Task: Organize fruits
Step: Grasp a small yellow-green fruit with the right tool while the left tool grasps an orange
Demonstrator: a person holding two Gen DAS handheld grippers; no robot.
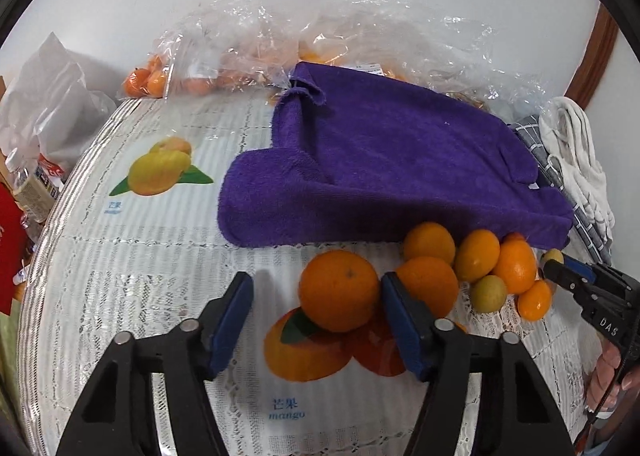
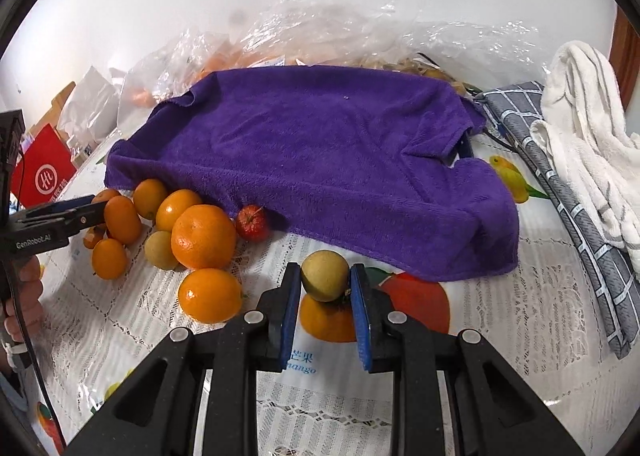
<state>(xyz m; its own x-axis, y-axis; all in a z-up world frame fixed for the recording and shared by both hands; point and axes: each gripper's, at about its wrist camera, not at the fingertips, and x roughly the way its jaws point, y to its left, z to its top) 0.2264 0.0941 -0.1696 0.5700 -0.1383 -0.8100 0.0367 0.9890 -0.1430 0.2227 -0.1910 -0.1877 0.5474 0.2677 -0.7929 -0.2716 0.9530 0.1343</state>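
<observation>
Two claws work at the fruit on the lace-covered surface (image 2: 520, 336): the right claw (image 2: 325, 284) is clamped on a small, round, dull yellow-green fruit (image 2: 325, 275) just in front of the purple towel (image 2: 320, 160). The left claw (image 1: 316, 296) stands half open around a large glossy orange (image 1: 339, 290), its right pad touching the peel and the left pad apart, beside a heap of smaller oranges (image 1: 480, 268).

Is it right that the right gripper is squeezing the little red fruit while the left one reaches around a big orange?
Not quite. The right gripper squeezes a yellow-green fruit, as the right wrist view shows; the red fruit lies untouched by the purple towel. The left gripper does bracket a big orange.
</observation>
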